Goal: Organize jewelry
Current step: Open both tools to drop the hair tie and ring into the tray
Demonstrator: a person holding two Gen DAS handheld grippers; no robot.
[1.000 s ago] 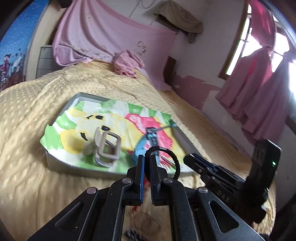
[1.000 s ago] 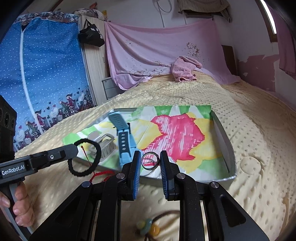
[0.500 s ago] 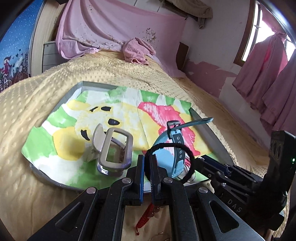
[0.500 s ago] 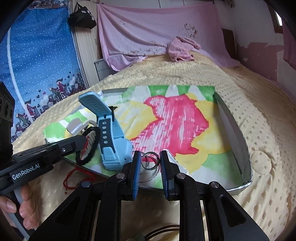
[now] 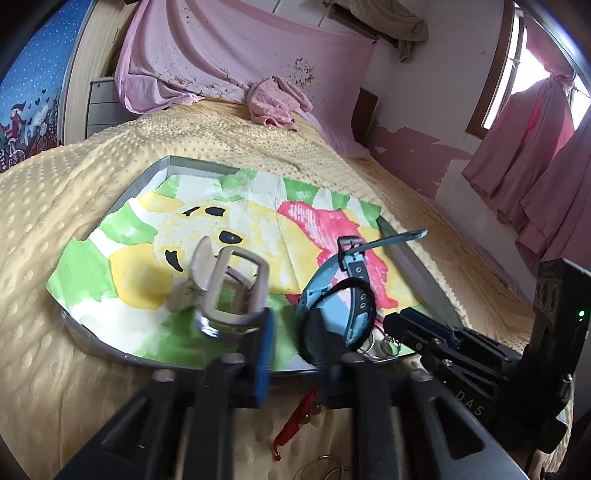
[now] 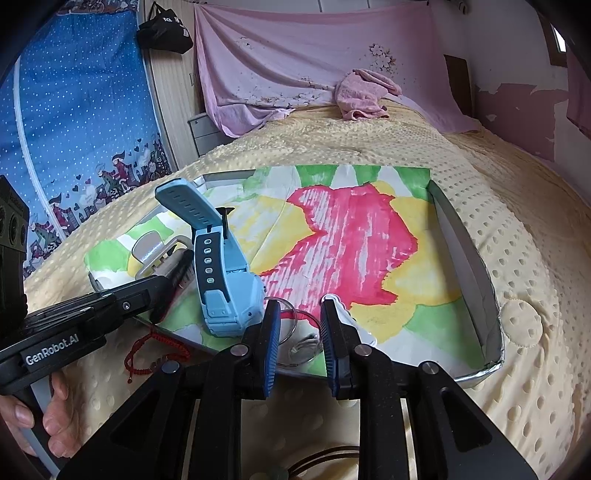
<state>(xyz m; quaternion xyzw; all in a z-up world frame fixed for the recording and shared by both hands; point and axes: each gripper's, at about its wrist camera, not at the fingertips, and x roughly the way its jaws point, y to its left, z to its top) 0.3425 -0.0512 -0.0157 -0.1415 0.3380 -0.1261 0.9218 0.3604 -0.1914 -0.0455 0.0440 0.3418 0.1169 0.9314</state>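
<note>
The left gripper, its arm printed "GenRobot.AI", is spread wide at the tray's near edge, a black braided bracelet resting against one finger and the blue watch. A red cord bracelet lies on the yellow blanket. The right gripper, lettered "DAS", stands open around a thin metal ring lying in the tray

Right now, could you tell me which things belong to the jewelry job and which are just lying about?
Job: tray, blue watch, silver watch, black bracelet, metal ring, red cord bracelet.
Lying about: pink towel, black bag, pink curtain.
</note>
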